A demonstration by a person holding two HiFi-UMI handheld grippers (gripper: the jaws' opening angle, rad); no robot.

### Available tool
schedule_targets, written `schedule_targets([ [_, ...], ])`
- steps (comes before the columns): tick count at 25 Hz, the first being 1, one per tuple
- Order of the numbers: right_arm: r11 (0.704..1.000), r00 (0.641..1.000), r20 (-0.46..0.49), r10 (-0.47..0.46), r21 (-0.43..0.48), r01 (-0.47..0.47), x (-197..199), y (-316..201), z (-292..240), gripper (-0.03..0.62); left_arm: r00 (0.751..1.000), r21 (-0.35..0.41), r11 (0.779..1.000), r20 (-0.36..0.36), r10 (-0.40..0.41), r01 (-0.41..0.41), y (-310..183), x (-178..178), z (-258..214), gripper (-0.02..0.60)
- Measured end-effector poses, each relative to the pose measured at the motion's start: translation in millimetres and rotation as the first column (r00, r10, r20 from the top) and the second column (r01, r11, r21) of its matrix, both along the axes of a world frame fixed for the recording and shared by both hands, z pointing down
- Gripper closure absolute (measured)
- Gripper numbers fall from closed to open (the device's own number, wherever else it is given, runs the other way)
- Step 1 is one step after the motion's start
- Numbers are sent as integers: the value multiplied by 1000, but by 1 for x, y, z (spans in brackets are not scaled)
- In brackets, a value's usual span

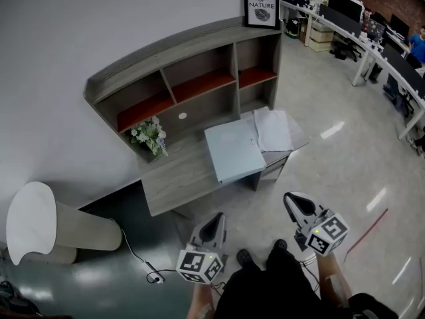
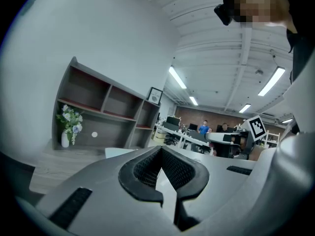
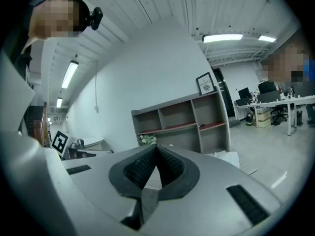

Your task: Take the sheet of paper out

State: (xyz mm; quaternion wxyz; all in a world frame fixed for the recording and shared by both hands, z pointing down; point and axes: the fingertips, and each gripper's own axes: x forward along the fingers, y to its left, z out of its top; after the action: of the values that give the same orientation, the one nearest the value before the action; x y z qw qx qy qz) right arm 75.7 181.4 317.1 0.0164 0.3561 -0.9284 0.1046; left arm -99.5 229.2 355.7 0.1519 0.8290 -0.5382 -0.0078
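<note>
Fingers (image 2: 179, 170) pressed together on left gripper (image 1: 216, 219) and right gripper (image 1: 293, 199), both empty, paper sheets (image 1: 273, 130) beside blue folder (image 1: 232, 153), overlap unclear.

Office: desk rows (image 1: 374, 53), monitors (image 1: 345, 4)

The wooden desk (image 1: 176, 178) bears a pale blue folder (image 1: 232, 150), paper sheets (image 1: 272, 129) and a flower vase (image 1: 150, 135).

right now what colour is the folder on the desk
Pale blue folder, clearest in the head view.
</note>
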Motion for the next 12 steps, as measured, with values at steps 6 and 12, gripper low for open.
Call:
schedule_targets([
  [6, 1000, 1000, -2, 14, -14, -14, 4, 7, 8, 582, 1000, -15, 1000, 12, 18, -17, 3, 5, 7, 569],
  [12, 1000, 1000, -2, 15, -23, -15, 10, 3, 20, 582, 1000, -35, 999, 8, 29, -29, -5, 13, 18, 569],
])
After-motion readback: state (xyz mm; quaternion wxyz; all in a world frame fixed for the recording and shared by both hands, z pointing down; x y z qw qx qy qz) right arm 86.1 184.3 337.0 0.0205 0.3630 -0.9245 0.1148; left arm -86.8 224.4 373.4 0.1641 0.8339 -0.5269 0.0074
